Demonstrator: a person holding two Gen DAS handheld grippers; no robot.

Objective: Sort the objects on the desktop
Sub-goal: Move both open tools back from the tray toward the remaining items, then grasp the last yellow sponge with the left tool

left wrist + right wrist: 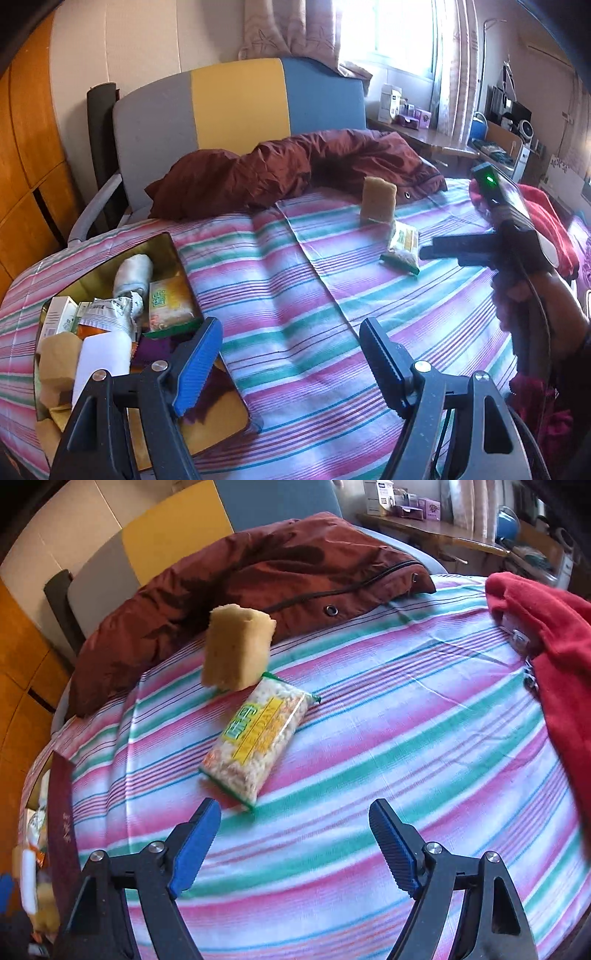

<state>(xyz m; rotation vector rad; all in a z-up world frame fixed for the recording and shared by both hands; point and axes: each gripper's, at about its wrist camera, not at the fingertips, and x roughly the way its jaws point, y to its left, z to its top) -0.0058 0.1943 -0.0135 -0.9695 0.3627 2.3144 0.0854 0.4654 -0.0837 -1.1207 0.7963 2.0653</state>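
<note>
Striped bedsheet [369, 709]; snack packet [255, 746] beyond right claw [295, 849]

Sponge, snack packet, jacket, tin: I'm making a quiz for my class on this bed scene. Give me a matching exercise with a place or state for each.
Things:
1. sponge
2. snack packet
3. jacket
4. tin

Descriptions:
A. open, filled with small items
B. lying flat on the striped sheet
C. standing upright on end
D. crumpled along the headboard side

Pairs: 1-C, 2-B, 3-D, 4-A
</note>
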